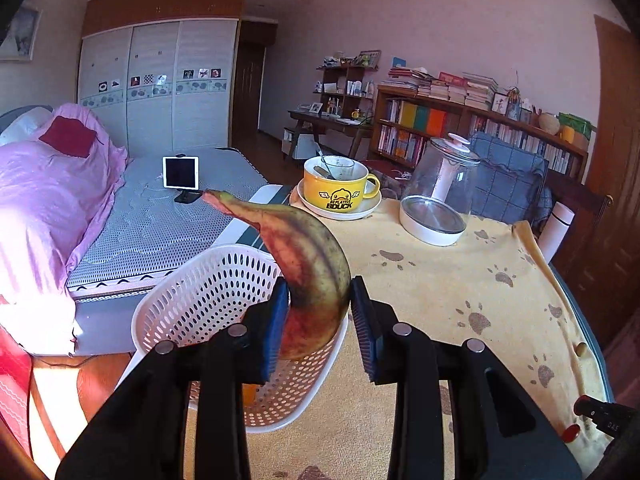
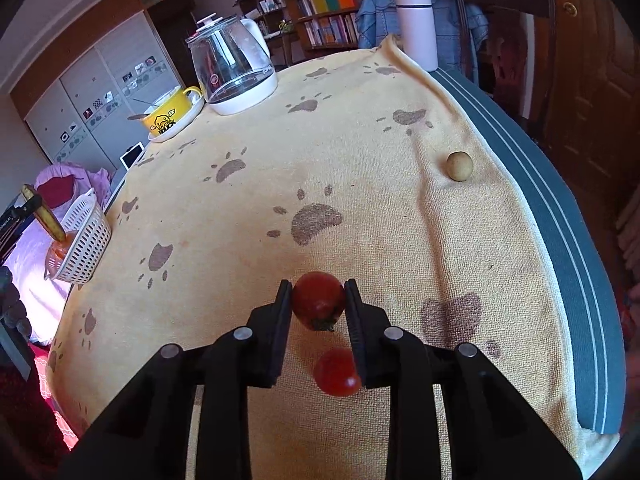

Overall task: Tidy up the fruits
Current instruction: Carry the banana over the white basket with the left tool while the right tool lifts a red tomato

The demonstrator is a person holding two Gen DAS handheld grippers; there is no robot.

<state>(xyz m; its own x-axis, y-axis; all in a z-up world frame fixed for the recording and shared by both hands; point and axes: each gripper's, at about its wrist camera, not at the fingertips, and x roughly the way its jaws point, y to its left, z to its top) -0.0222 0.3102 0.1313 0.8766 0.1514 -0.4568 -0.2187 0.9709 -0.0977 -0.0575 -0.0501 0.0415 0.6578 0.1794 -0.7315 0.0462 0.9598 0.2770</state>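
Red tomato [image 2: 319, 300] amid open cloth [image 2: 360, 184]

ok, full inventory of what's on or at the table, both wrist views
banana: 1, yellow-brown, in left gripper over basket
basket: 1, white, table's left edge; something orange inside
tomato: 1, red, in right gripper
second tomato: 1, red, on cloth below it
round fruit: 1, tan, cloth's right side
mug: 1, yellow, on saucer
kettle: 1, glass, white base
flask: 1, pale pink, far edge
tablecloth: 1, yellow, paw prints
left gripper: black
right gripper: black
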